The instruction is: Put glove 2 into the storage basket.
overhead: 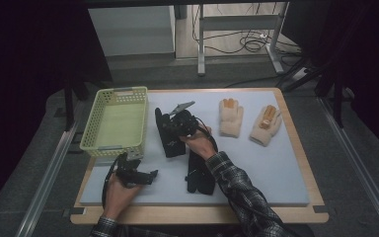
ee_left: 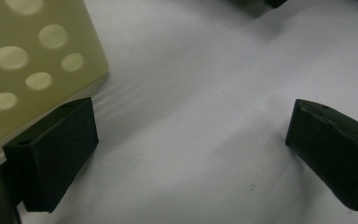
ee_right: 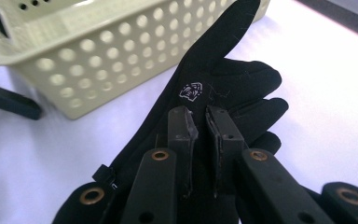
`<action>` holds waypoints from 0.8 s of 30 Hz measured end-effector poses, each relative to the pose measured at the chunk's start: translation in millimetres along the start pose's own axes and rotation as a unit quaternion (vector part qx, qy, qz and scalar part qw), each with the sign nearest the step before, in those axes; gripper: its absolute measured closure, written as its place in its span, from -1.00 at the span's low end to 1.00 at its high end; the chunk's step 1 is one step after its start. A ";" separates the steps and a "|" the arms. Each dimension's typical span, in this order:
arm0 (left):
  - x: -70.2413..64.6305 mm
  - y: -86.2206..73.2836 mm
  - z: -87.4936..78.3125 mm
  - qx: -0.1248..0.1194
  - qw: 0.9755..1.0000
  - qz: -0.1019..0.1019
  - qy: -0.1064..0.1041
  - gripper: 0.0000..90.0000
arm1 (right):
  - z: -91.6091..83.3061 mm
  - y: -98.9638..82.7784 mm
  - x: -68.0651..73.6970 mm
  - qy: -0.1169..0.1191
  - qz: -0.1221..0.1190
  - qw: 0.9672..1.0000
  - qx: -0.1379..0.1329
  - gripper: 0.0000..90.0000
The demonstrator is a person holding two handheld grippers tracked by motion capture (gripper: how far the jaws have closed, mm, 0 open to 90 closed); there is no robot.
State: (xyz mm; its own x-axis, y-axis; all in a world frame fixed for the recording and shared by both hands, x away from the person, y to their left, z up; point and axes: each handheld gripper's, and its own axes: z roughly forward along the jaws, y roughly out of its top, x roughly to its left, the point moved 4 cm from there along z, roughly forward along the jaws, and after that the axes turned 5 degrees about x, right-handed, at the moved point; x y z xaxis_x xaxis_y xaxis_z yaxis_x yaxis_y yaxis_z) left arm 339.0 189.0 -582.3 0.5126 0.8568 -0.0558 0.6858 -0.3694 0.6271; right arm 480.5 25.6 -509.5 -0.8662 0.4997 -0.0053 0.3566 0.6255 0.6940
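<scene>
The right tongs are pinched nearly shut on a black glove, gripping a fold of fabric at the back of the hand just below its small white logo. That is a sensible place to hold it: the fingers and cuff hang free on either side, so the glove probably lifts as one limp piece rather than unrolling. In the high view the glove sits just to the right of the pale green basket, its fingertips pointing toward the basket's perforated wall — the likely destination, judging by how close it is.

The second black glove lies flat on the bench, further right of the basket and nearer the person, partly under the right forearm. Two cream gloves rest side by side well to the right of the basket, apart from the black pair (the sorting seems to go pair by pair).

The left tongs stand wide open with nothing between them, low over the white mat just in front of the basket's near corner — seemingly parked there, ready to steady the basket or take the next glove.
</scene>
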 end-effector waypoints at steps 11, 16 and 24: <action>0.2 0.0 0.0 -0.001 1.000 0.001 0.000 -0.95 | -56.9 -11.5 11.3 0.009 0.009 1.000 -0.026 0.76; 0.0 0.0 0.0 0.000 1.000 0.001 0.000 -0.95 | -79.4 -26.4 18.1 0.002 0.010 1.000 -0.025 0.76; -0.3 0.2 0.2 -0.002 1.000 -0.002 0.000 -0.95 | -107.1 -54.4 30.3 -0.004 0.031 0.999 -0.028 0.76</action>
State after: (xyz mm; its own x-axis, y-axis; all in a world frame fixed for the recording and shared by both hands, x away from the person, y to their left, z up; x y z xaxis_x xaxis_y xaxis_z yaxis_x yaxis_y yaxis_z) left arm 339.1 188.6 -582.3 0.5094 0.8586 -0.0575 0.6856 -0.3646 0.6301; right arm 397.3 -57.5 -470.3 -0.8402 0.5413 0.0322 0.3883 0.5592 0.7325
